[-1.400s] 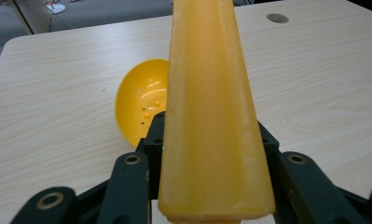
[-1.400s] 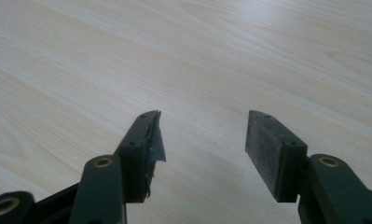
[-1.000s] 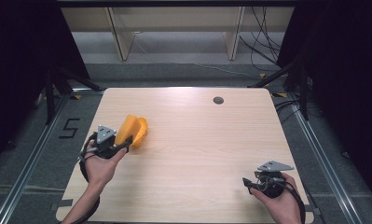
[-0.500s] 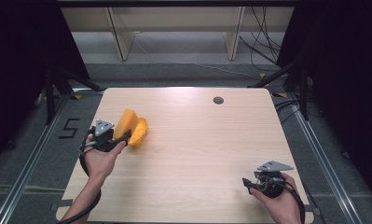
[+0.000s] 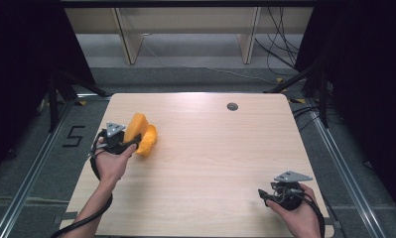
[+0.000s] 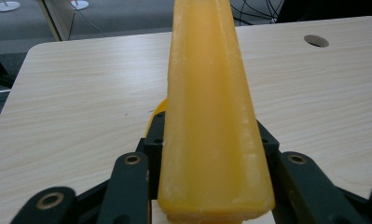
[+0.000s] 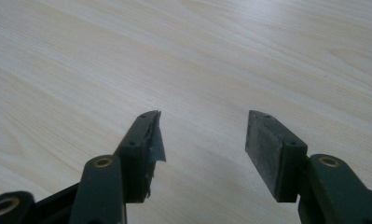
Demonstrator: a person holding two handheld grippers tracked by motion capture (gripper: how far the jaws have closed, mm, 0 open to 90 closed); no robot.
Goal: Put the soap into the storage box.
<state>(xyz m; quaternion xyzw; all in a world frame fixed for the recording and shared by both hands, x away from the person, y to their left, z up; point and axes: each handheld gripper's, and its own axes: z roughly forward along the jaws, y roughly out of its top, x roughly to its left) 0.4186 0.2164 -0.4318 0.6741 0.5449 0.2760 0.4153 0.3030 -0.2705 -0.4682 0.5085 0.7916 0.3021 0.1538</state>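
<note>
The left gripper (image 5: 131, 144) has its jaws clamped on a yellow-orange wedge-shaped block (image 5: 136, 128), which looks like a piece of foam or soft plastic; in the left gripper view the block (image 6: 211, 116) runs up between the two black jaws and is squeezed at its near end, so the pick-up part of the work appears done. In the high view the block sits over the left side of the surface (image 5: 210, 163), near the left edge and about midway along its depth. A second orange part (image 5: 148, 140) sits just beside the block on its right; whether it is joined to the block or a separate piece cannot be told from these pictures. It is also unclear whether the block is lifted clear or resting on the wood. What seems left is to carry the block to wherever it belongs and release it; no target such as a bin or tray is visible on the surface, which bears a small round hole (image 5: 232, 106) near the far edge. The left hand (image 5: 111, 161) reaches in from the bottom left, forearm angled toward the far edge, the gripper pointing toward the middle of the surface. The right gripper (image 7: 202, 144) has its jaws open and holding nothing, low over bare wood; the right hand (image 5: 297, 215) holds it at the near right corner, well apart from the block.
</note>
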